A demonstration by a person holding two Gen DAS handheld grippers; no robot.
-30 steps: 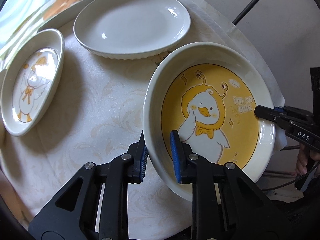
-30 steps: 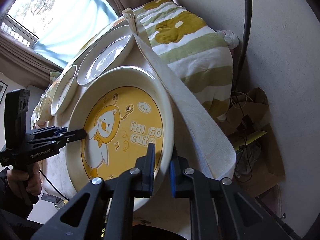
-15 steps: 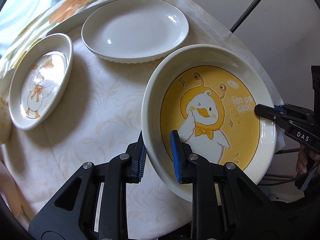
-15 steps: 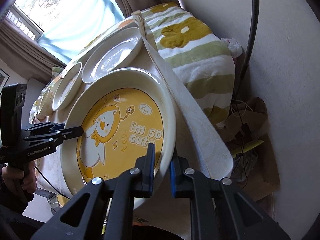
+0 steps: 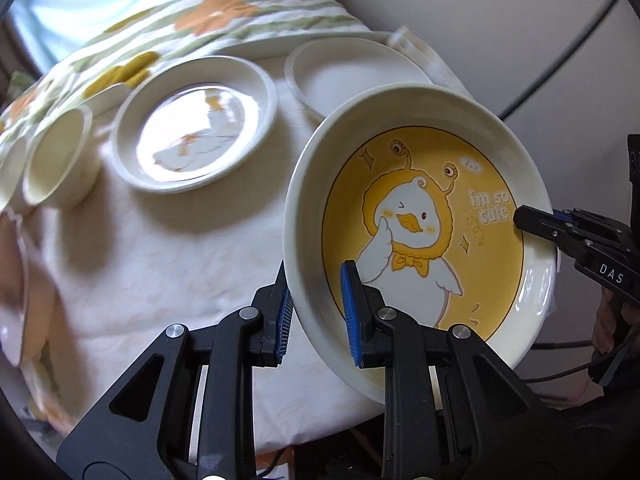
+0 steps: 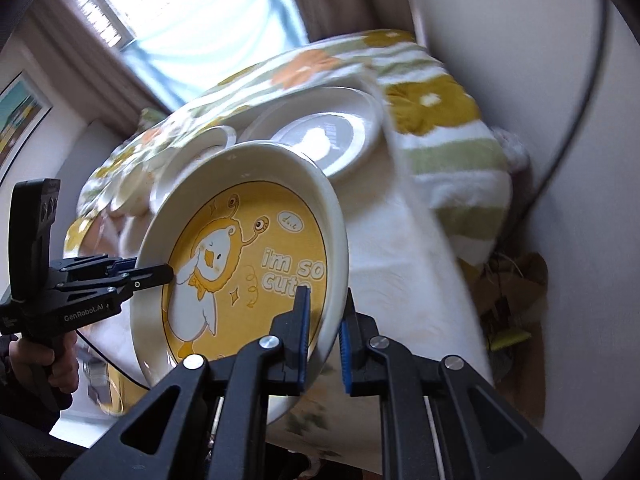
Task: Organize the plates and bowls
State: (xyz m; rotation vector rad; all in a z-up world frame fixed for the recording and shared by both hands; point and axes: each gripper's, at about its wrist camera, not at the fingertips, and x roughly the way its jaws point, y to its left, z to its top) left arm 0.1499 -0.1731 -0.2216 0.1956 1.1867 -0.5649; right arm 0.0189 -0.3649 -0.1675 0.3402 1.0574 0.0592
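- Both grippers have the same yellow plate [image 5: 432,216] by opposite edges, and it hangs tilted above the near end of the table [image 5: 168,264], clear of the white cloth.
- The left gripper [image 5: 316,312] is all but closed, its blue pads [image 5: 285,320] pinching the plate's rim, one pad outside and one inside.
- The right gripper [image 6: 323,344] is closed tight on the far rim in the same way, one pad [image 6: 303,336] on the printed face and the other behind the wall.
- The plate is cream with a yellow centre: a cartoon duck in a fuzzy yellow hood with eye stalks, a bow tie, and the words "i'm so cute" in white beside it. A small speech bubble above holds script too small to read.
- Seen from the left wrist, the right gripper's side reads "DAS"; a hand [image 5: 612,320] grips its handle at the right edge.
- Seen from the right wrist, the left gripper's body reads "GenRobot.AI", with a hand [image 6: 48,364] on its handle below.
- Still on the cloth: a duck dish [image 5: 196,124], blurred, a plain white plate [image 5: 344,68] behind the lifted one, and a cup [image 5: 60,156] to the left.
- A striped, flowered blanket [image 6: 436,120] lies past the table, under the window [image 6: 192,4].
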